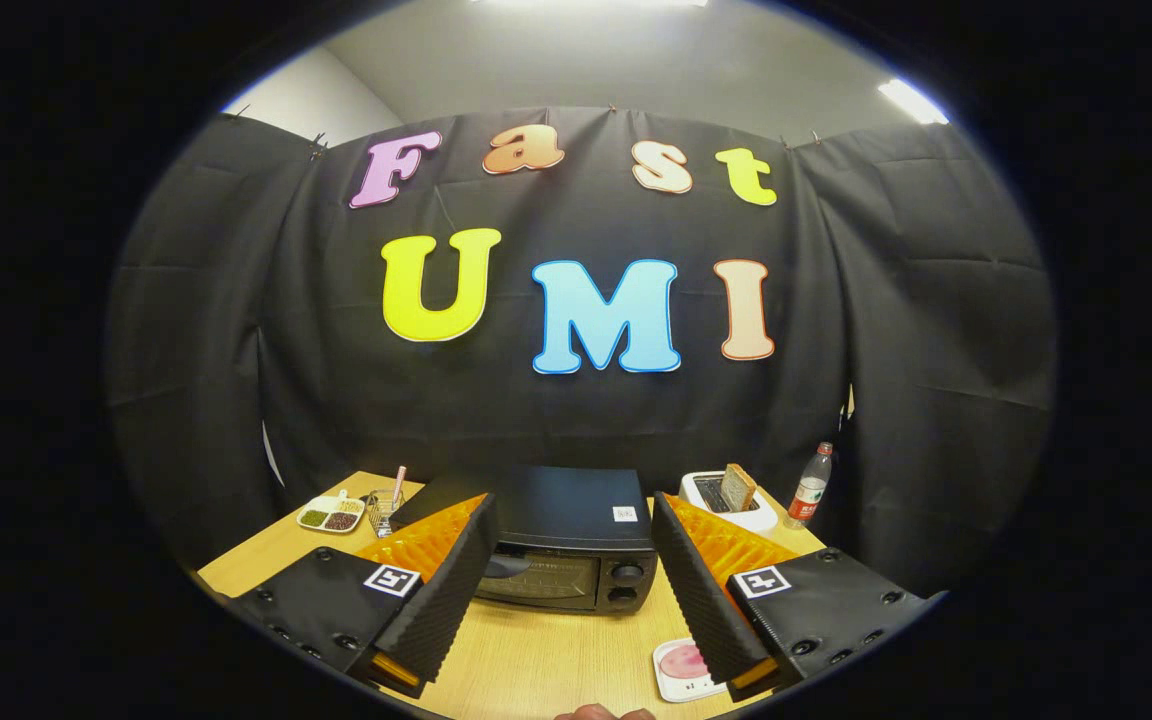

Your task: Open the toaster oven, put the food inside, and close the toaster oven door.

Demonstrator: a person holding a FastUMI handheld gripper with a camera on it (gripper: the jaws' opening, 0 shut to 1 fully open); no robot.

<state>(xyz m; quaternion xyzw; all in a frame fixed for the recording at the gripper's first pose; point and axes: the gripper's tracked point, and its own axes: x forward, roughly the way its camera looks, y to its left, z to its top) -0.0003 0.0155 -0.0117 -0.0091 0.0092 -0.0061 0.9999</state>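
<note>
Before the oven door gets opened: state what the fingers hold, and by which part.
Nothing is held. The gripper is open, its fingers apart with only table between them; the closed toaster oven sits just ahead, untouched.

Bright ceiling lights (911,100) glare overhead; the wooden bench (556,650) is evenly lit and sharp, while fisheye bending curves the edges.

Black toaster oven (576,540) stands shut (pink food (684,662) plated nearby).
</note>
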